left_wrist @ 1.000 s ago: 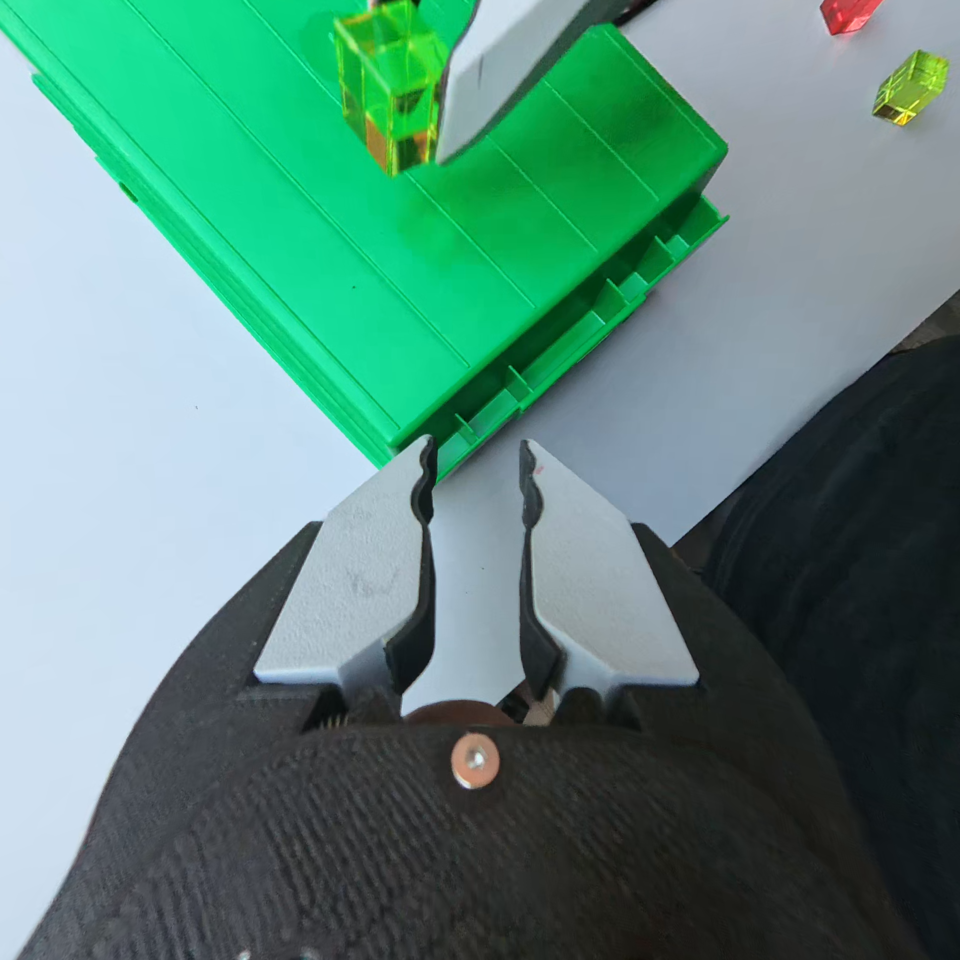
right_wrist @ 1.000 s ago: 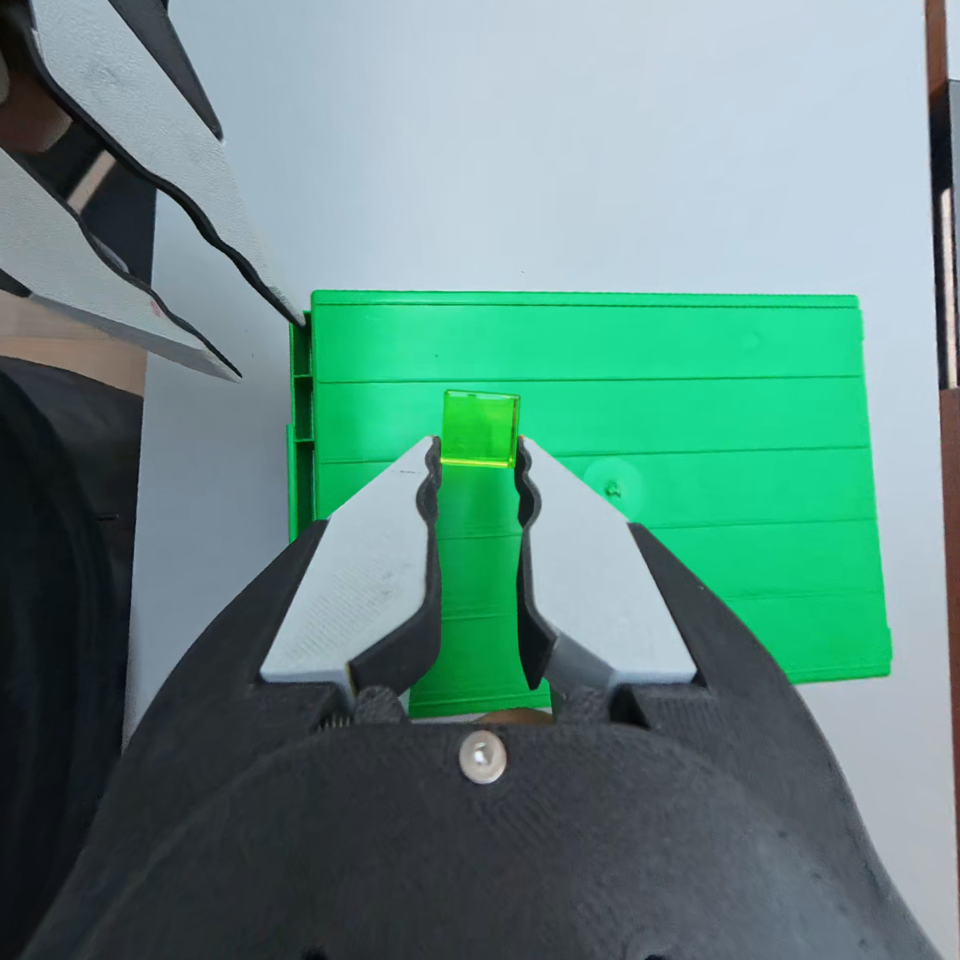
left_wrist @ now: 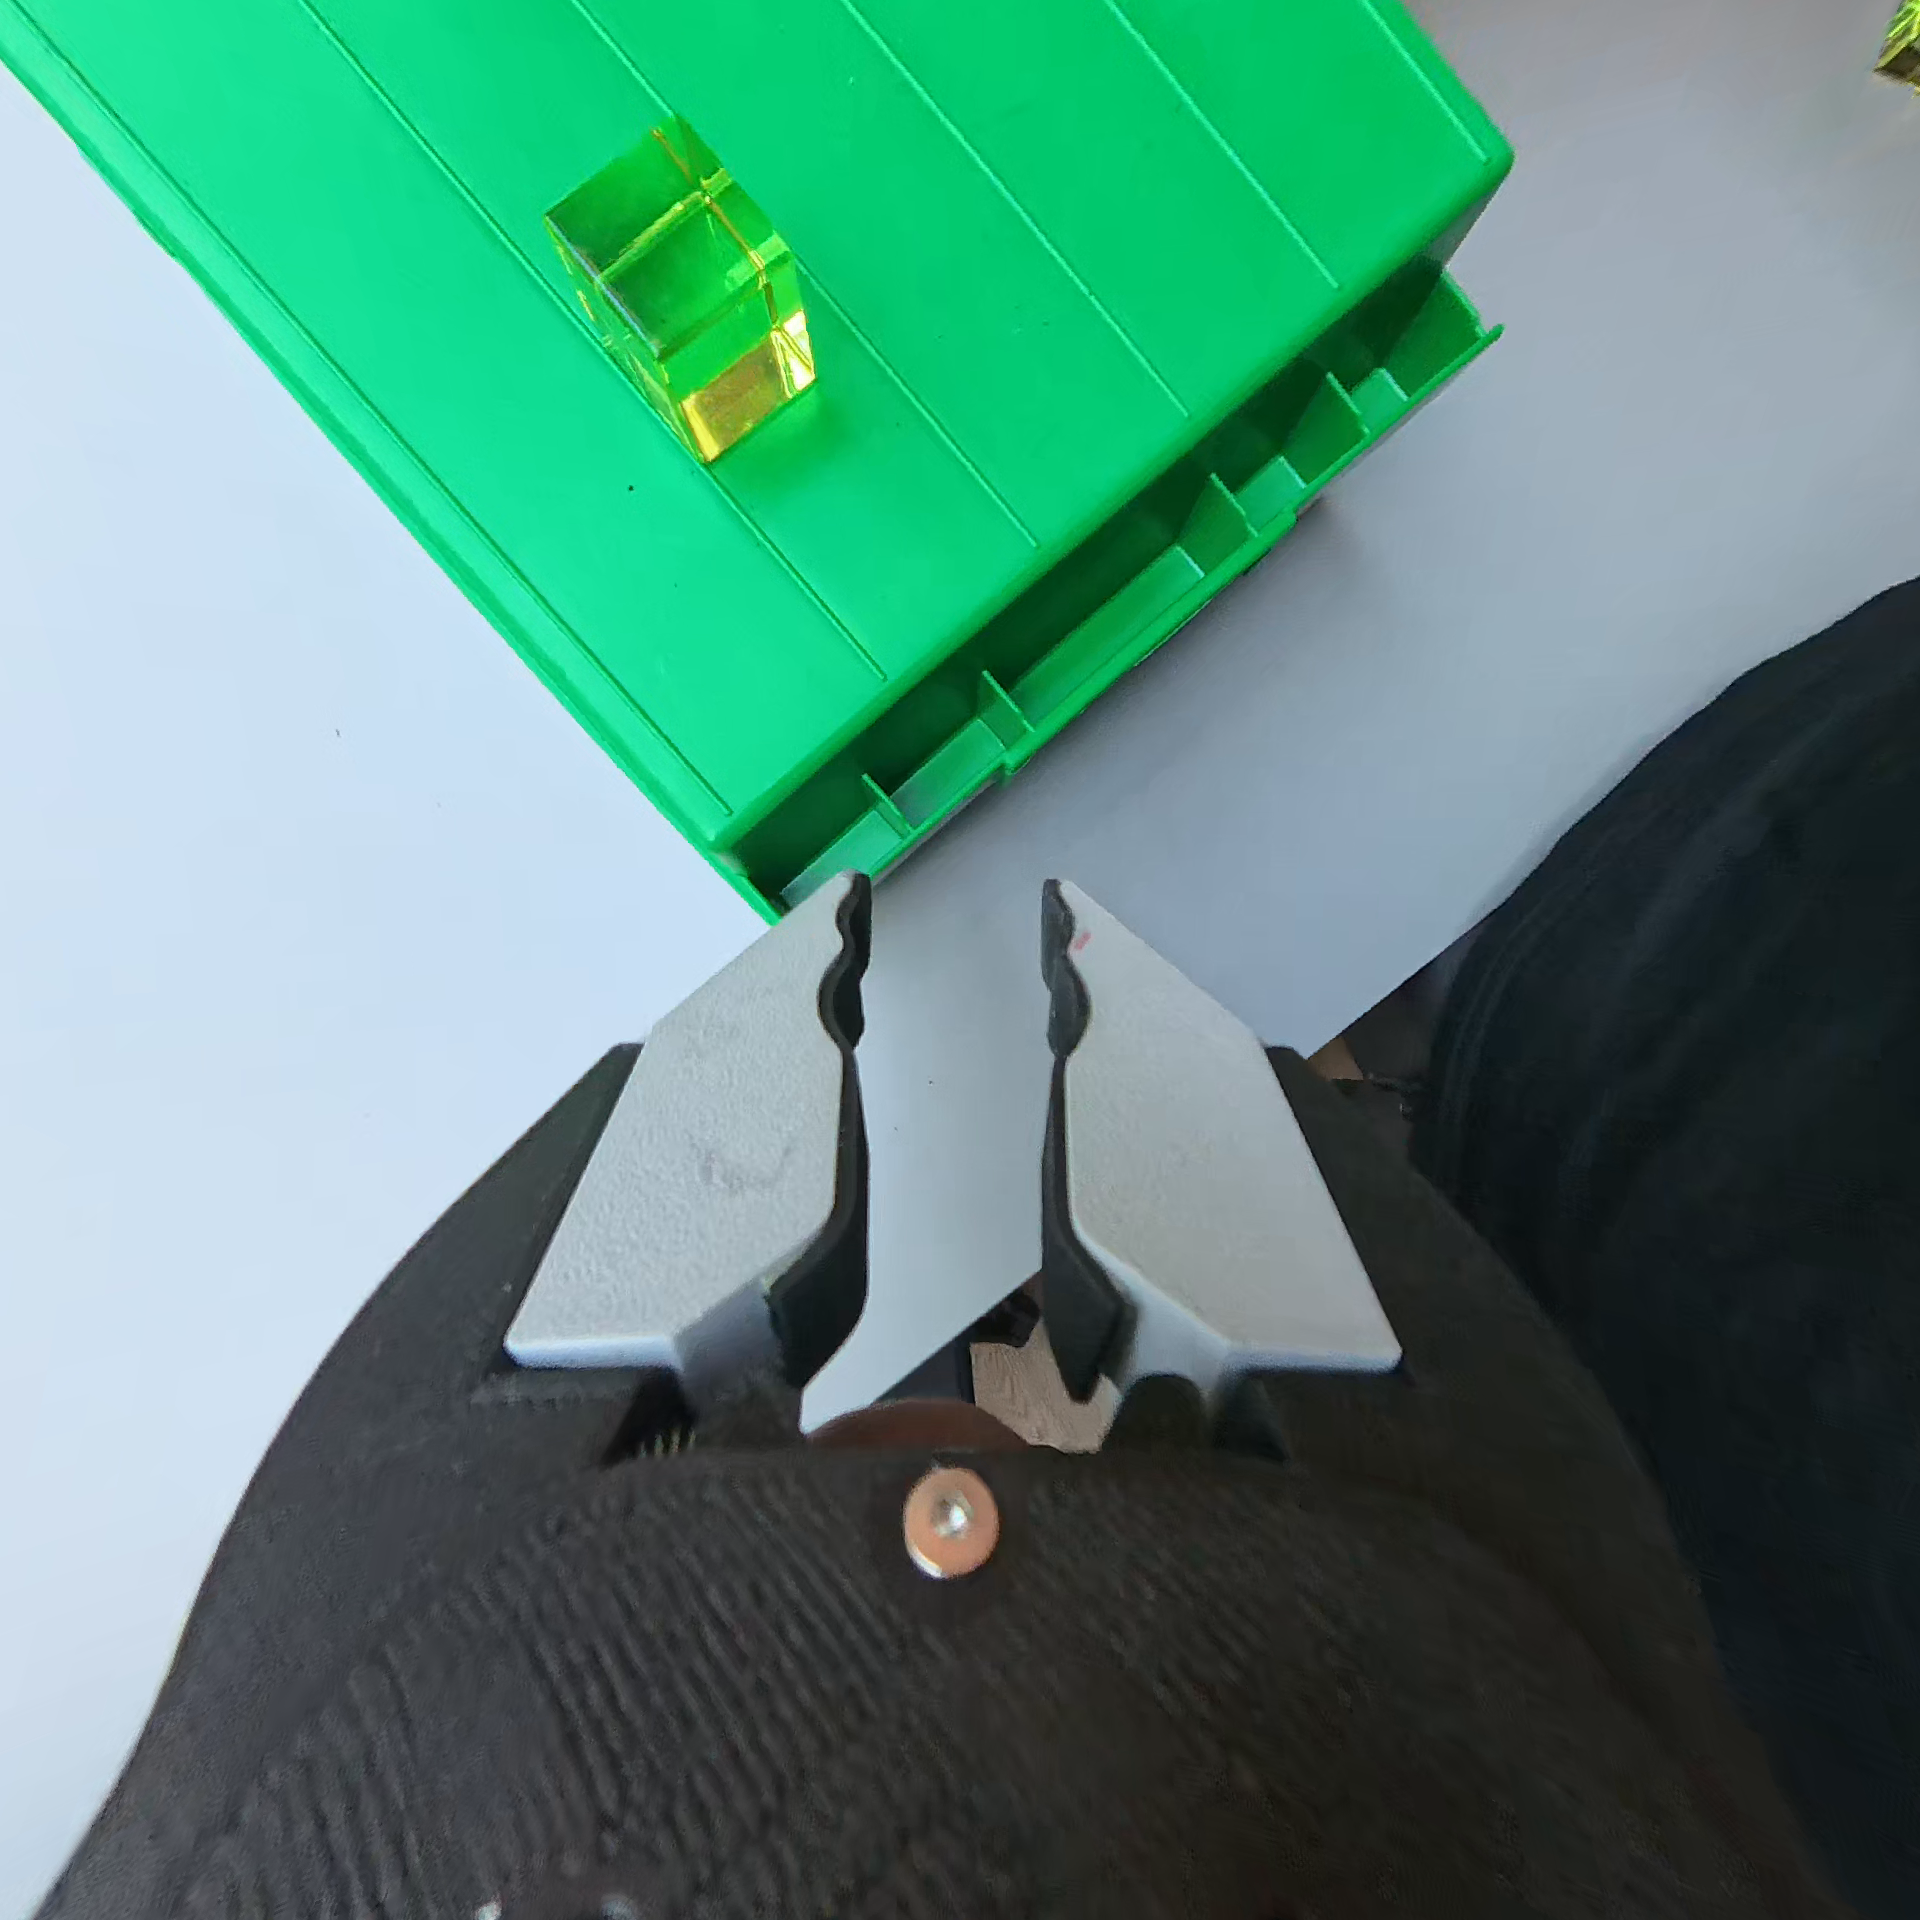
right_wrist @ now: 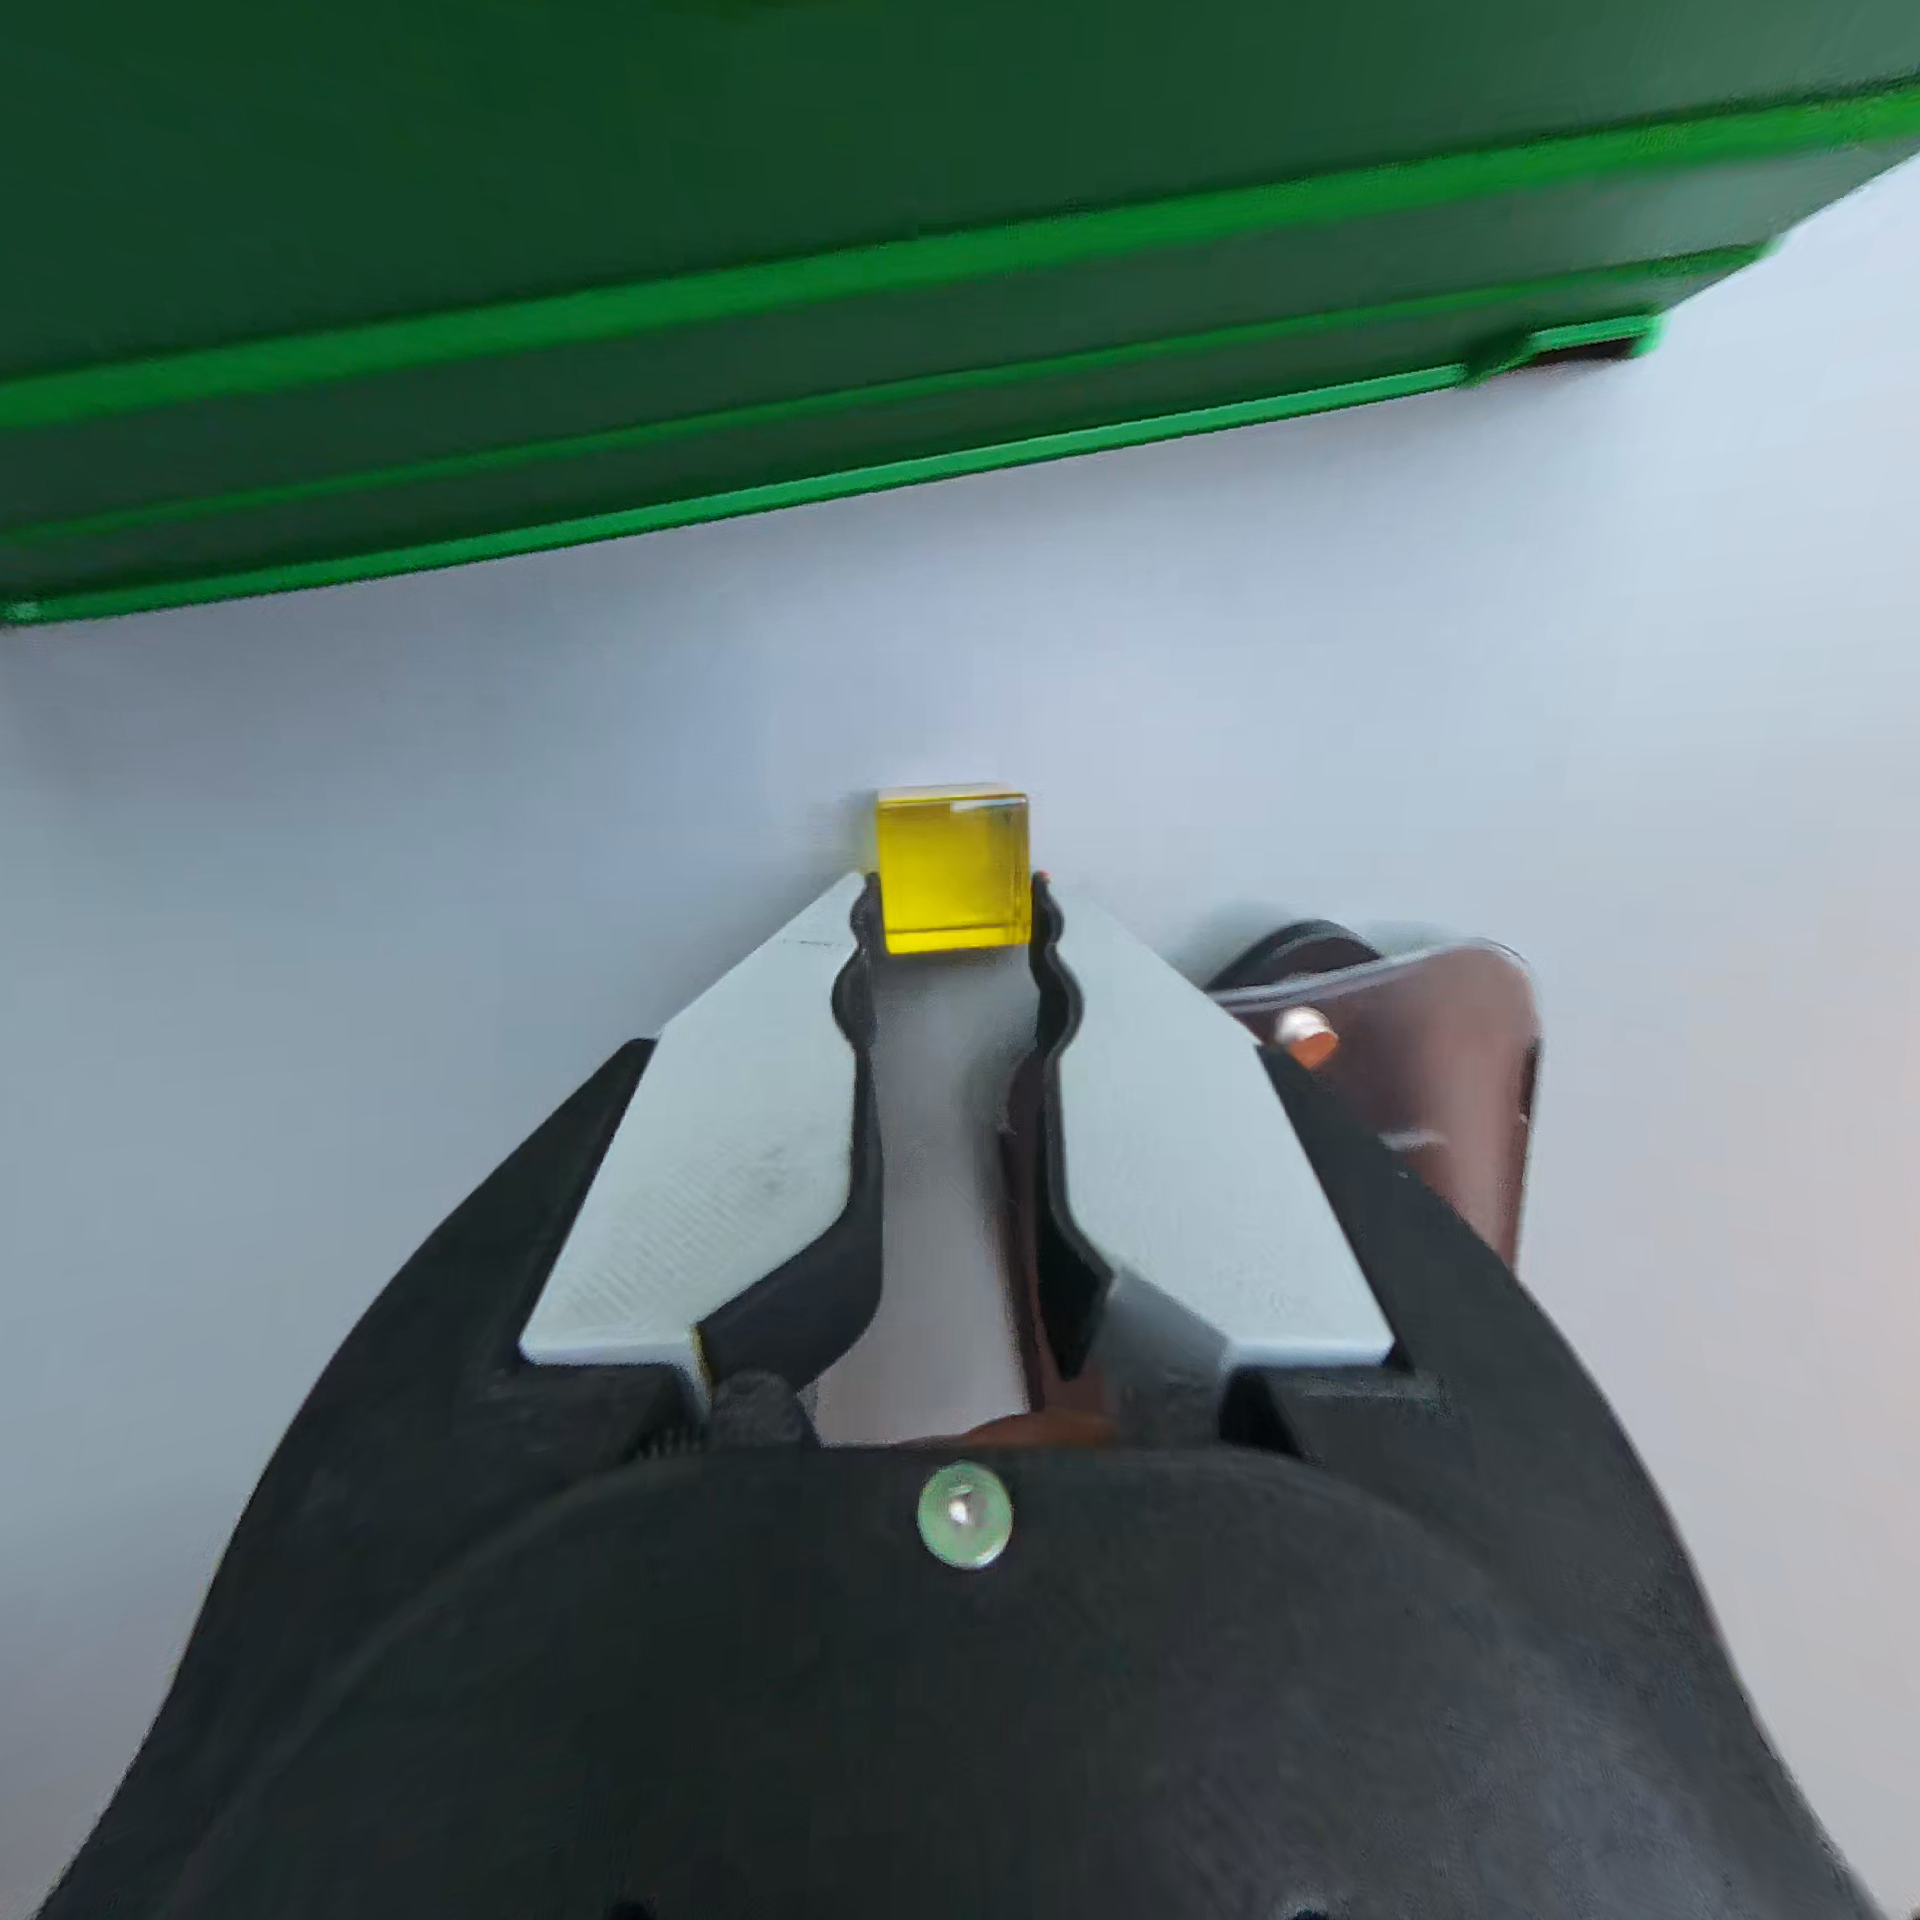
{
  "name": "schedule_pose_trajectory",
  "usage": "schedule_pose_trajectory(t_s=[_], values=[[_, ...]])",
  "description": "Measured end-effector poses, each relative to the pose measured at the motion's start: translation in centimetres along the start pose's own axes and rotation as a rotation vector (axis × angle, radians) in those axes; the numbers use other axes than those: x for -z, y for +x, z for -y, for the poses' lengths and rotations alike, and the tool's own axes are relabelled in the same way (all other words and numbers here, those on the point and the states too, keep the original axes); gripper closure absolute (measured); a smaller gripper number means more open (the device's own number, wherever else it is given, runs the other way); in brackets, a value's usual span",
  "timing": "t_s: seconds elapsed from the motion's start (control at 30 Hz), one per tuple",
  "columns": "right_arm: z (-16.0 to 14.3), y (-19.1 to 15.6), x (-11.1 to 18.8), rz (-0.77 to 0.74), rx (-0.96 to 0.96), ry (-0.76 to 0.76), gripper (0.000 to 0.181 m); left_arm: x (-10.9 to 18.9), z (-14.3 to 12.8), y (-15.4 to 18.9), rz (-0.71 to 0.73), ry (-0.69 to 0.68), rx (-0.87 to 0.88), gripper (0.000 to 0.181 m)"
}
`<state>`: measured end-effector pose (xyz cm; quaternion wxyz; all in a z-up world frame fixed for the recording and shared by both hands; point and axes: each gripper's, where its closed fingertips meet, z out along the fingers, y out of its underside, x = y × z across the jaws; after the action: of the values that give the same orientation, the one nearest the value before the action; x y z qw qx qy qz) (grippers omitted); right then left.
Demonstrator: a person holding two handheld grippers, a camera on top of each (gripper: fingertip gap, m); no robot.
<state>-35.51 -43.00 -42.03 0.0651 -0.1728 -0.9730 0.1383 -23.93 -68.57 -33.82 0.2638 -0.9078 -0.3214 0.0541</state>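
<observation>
Right tool (right_wrist: 954,894) low over the table (right_wrist: 312,935), jaws spread to about a block's width, tips on either side of a yellow block (right_wrist: 951,883). Left pad touching or nearly so, right pad just beside it; cannot tell whether pinched or merely bracketed, nor whether resting on the table or lifted. Square face toward the camera, long axis not readable. Straight ahead and apart from the block, the dark side wall of a green box (right_wrist: 831,208) across the view. Just right of the fingers, a brown thing (right_wrist: 1403,1091) with a metal stud. Left tool (left_wrist: 956,904) spread and empty, touching nothing, tips just short of the near corner of the same box, where a drawer (left_wrist: 1039,727) shows slightly pulled out with dividers inside. On the ribbed lid, ahead and to the left of this tool, a clear green block (left_wrist: 691,312) seemingly stood on end, well apart from the tips and alone. Dark cloth (left_wrist: 1662,1039) at the right beyond the table edge.
</observation>
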Motion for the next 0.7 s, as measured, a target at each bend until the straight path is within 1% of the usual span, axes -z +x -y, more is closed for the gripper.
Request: schedule_pose_trajectory(t_s=[0.03, 0.07, 0.13, 0.2, 0.27, 0.37, 0.43, 0.5, 0.57, 0.63, 0.7], values=[[0.0, -0.3, -0.3, 0.024, 0.004, -0.002, 0.152, -0.1, 0.0, 0.1, 0.002, -0.007, 0.001, 0.151], [0.2, -0.4, -0.4, 0.034, -0.006, 0.015, 0.156, -0.1, -0.1, 0.2, 0.006, -0.013, 0.002, 0.150], [0.5, -0.6, -0.3, 0.051, -0.056, 0.034, 0.156, -0.2, -0.1, 0.3, 0.011, -0.015, -0.001, 0.150], [1.5, -0.8, 0.5, 0.061, -0.107, 0.092, 0.156, -0.1, -0.1, 0.4, 0.008, -0.007, 0.000, 0.151], [2.9, -0.6, 2.1, 0.038, -0.147, 0.144, 0.156, -0.1, -0.3, 0.3, 0.004, -0.003, 0.001, 0.151], [6.9, -1.0, 6.5, 0.024, -0.168, 0.267, 0.157, -0.1, -0.5, 0.0, -0.003, 0.012, 0.002, 0.151], [10.7, -2.5, 9.6, 0.054, -0.158, 0.344, 0.156, -0.2, -0.7, -0.4, -0.009, 0.025, 0.007, 0.151], [14.8, -4.3, 11.7, 0.075, -0.126, 0.402, 0.157, -0.4, -0.8, -0.6, -0.027, 0.037, 0.019, 0.153], [18.1, -6.6, 12.1, 0.115, -0.090, 0.392, 0.157, -0.5, -0.7, -0.6, -0.053, 0.061, 0.029, 0.156], [20.4, -8.1, 11.2, 0.113, -0.031, 0.348, 0.156, -0.4, -0.7, -0.5, -0.073, 0.077, 0.031, 0.156], [21.9, -9.0, 9.8, 0.094, 0.029, 0.295, 0.156, -0.4, -0.7, -0.4, -0.088, 0.090, 0.025, 0.154]])
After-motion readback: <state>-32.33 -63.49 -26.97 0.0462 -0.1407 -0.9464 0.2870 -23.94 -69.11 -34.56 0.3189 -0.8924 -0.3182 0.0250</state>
